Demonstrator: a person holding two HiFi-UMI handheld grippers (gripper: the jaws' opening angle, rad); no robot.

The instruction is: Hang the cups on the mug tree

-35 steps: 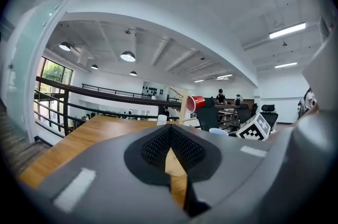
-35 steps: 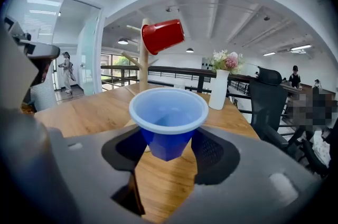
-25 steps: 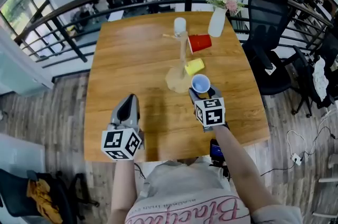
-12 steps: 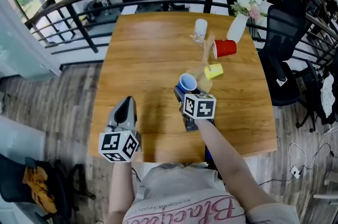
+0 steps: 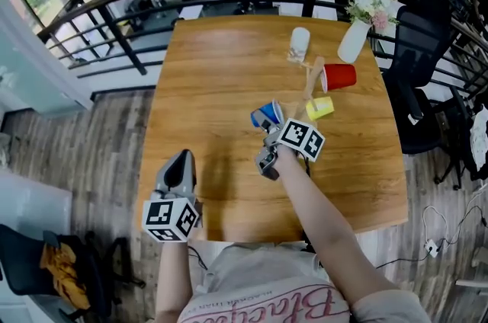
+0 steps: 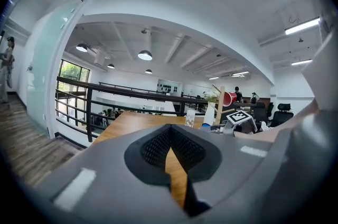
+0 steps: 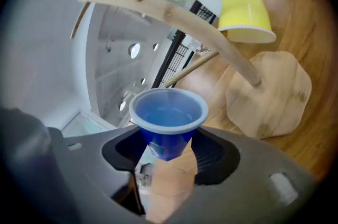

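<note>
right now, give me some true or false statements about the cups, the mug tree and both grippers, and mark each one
1. The right gripper is closed on the blue cup. True.
2. The yellow cup stands on the table. False: it hangs mouth down on a peg of the mug tree.
3. The left gripper grips a cup. False: its jaws are together with nothing between them.
4. The red cup hangs on the mug tree. True.
</note>
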